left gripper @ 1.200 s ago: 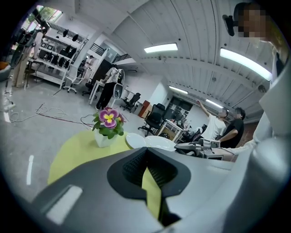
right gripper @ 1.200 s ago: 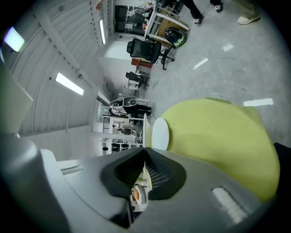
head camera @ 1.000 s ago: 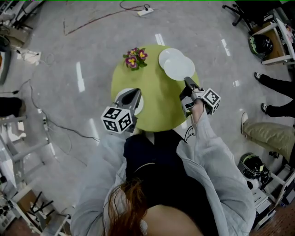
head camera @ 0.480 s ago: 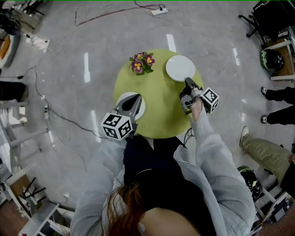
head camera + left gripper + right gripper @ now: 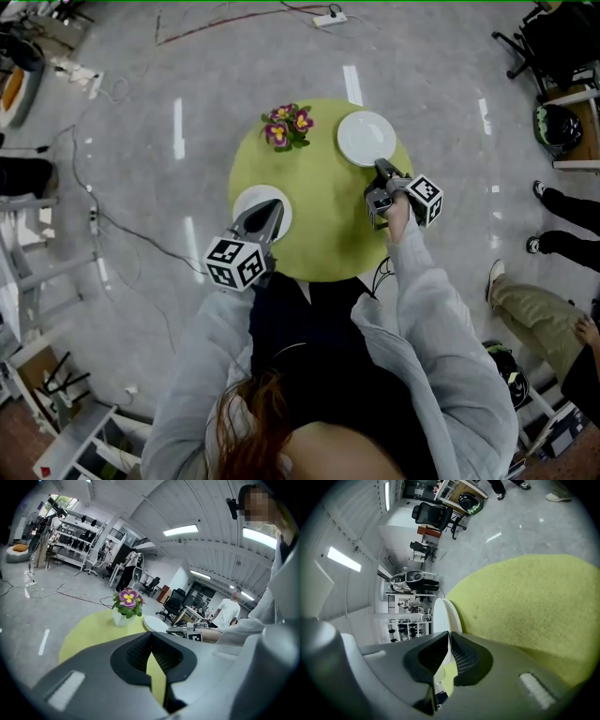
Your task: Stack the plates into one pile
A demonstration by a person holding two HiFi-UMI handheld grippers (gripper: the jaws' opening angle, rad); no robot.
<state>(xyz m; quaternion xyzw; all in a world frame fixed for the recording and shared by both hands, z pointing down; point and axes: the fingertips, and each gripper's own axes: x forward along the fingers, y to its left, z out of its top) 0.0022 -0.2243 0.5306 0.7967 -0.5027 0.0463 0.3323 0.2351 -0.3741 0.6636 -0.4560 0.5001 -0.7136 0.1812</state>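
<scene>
On the round green table (image 5: 323, 220) a white plate (image 5: 366, 137) lies at the far right, on top of another, and the two read as one pile. My right gripper (image 5: 380, 168) is at its near rim and shut on that rim. The right gripper view shows the white edge (image 5: 442, 613) running in between the pads of the right gripper (image 5: 447, 641). A second white plate (image 5: 253, 198) lies at the table's left. My left gripper (image 5: 274, 204) hovers over it, jaws shut, and the left gripper (image 5: 151, 641) has nothing between its pads.
A potted purple flower (image 5: 288, 126) stands at the table's far side between the plates, and the flower (image 5: 126, 603) also shows in the left gripper view. Cables (image 5: 112, 234) trail over the floor at left. Seated people's legs (image 5: 548, 291) and chairs are at the right.
The plate in my right gripper has come down onto the other far-right plate; the two overlapping discs now look like one pile. The left gripper has barely moved.
</scene>
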